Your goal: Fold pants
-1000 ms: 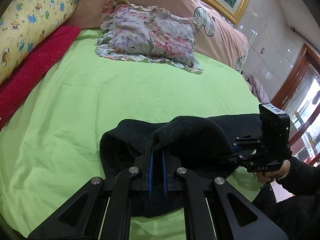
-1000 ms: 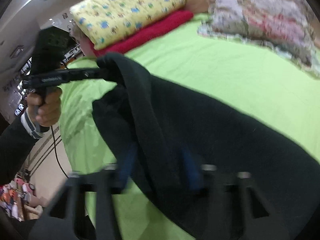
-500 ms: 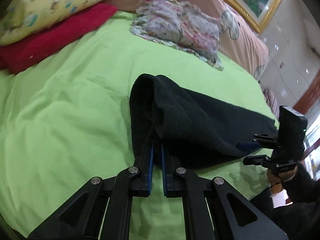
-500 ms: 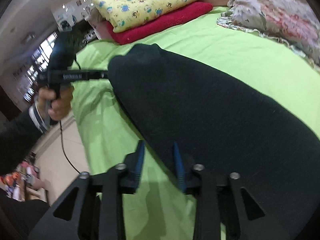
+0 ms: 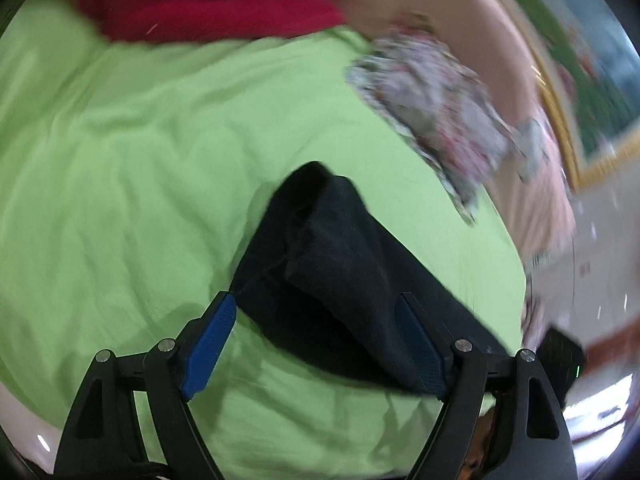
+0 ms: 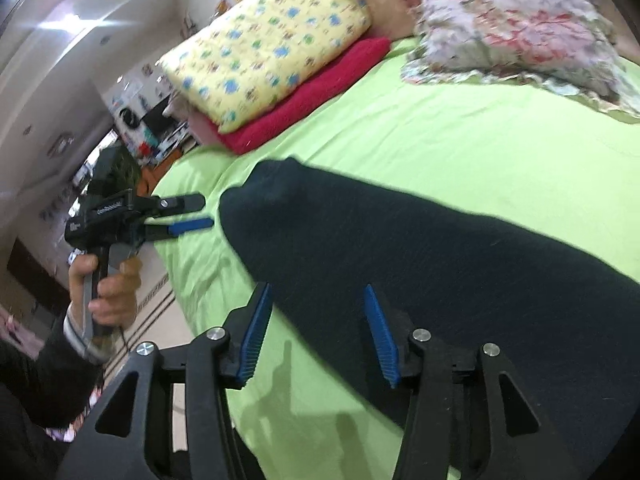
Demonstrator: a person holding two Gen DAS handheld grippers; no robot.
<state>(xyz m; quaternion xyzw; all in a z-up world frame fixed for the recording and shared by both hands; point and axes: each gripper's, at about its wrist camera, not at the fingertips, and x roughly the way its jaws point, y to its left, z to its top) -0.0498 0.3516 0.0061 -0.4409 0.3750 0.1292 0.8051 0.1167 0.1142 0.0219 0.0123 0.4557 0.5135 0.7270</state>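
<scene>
The black pants (image 5: 344, 276) lie folded in a long band on the green bed sheet (image 5: 120, 200). My left gripper (image 5: 316, 320) is open and empty, its blue pads either side of the near end of the pants. In the right wrist view the pants (image 6: 440, 264) stretch from centre to lower right. My right gripper (image 6: 316, 320) is open and empty over the pants' front edge. The left gripper (image 6: 192, 214) shows there, open, just off the pants' left end.
A yellow patterned pillow (image 6: 268, 52) rests on a red blanket (image 6: 312, 96) at the head of the bed. A floral pillow (image 6: 520, 28) lies at the far right on the sheet. The bed's edge (image 6: 176, 280) drops to the floor at left.
Both grippers have let go of the pants and opened. The pants now lie flat on the sheet. The left gripper has drawn back from the pants' end.
</scene>
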